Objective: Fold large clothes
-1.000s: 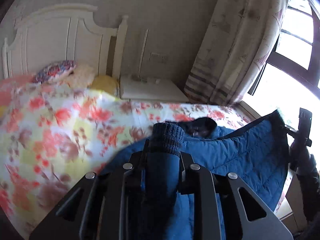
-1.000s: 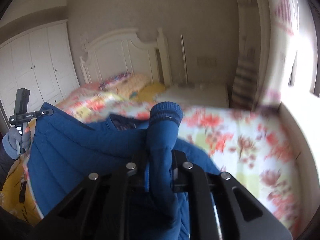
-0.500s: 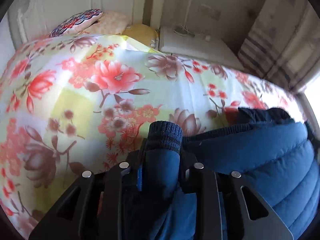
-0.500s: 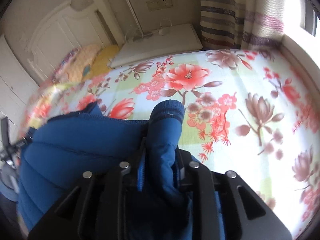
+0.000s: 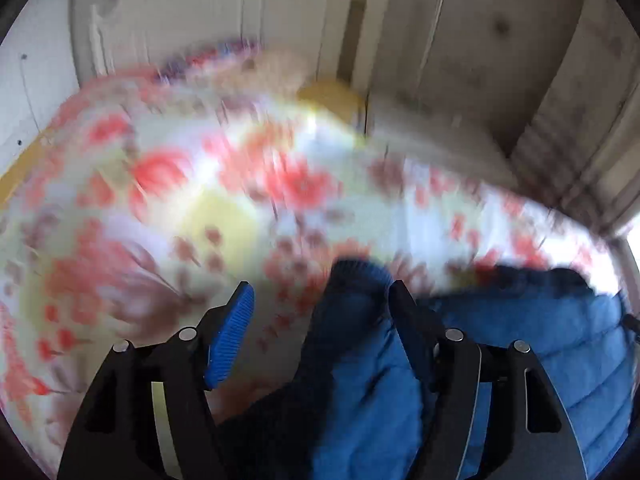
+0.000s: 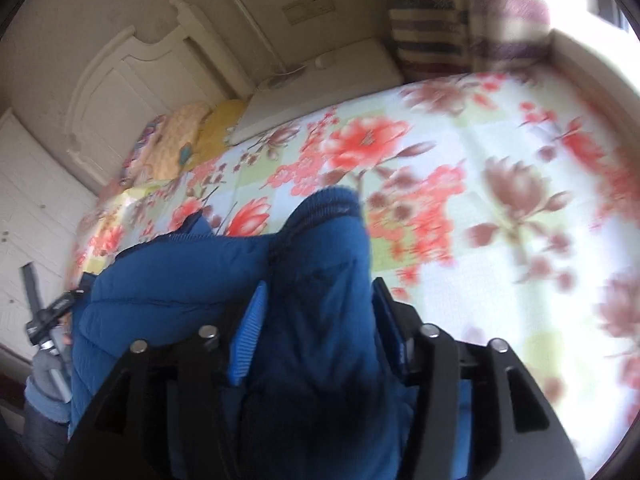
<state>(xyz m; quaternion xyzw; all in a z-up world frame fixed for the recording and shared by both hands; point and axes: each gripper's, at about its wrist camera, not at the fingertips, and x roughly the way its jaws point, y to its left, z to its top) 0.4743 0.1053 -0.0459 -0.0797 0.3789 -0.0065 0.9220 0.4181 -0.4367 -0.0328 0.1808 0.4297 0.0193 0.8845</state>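
Jacket [image 5: 532, 344]: blue, quilted, lower part of both frames, lying on the bedspread.
Left gripper [image 5: 320, 300]: jaws just opened wide; sleeve cuff [image 5: 356, 280] leans on the right finger, clear of the left pad.
Right gripper [image 6: 320, 304]: jaws just parted; other cuff [image 6: 328, 208] loose between them.
Bedspread [image 6: 500, 184]: floral, filling mid-frame.
Headboard [image 6: 120, 92]: white, upper left.

Setting: a bedroom in a home.

A bed [image 6: 500, 128] under a floral cover filled both views. A white carved headboard [image 6: 120, 92] stood at its head edge, pillows [image 6: 192, 136] against it. A white bedside table [image 6: 320, 92] sat at the bed's far corner, a striped curtain [image 6: 432, 20] beside a bright window, and white wardrobe doors [image 6: 28, 208] at left.
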